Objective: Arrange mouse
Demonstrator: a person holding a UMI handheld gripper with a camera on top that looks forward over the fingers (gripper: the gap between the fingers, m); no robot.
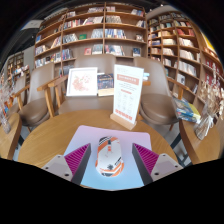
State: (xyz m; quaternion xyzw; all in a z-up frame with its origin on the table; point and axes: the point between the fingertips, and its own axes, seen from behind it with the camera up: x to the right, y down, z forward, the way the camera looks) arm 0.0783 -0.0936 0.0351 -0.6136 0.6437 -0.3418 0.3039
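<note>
On the mat (96, 150), a white-and-orange mouse (108, 155) between the tool's (108, 160) spread fingers, seemingly untouched.

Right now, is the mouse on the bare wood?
No: the mouse lies on a white mat on the table, between the open fingers.

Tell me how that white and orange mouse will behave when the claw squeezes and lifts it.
The mouse looks like a rigid plastic shell, so it should hold its shape. Its rounded, smooth sides may slip against the claw pads. It sits flat on the white mat between the open fingers, so it probably will not roll.
</note>
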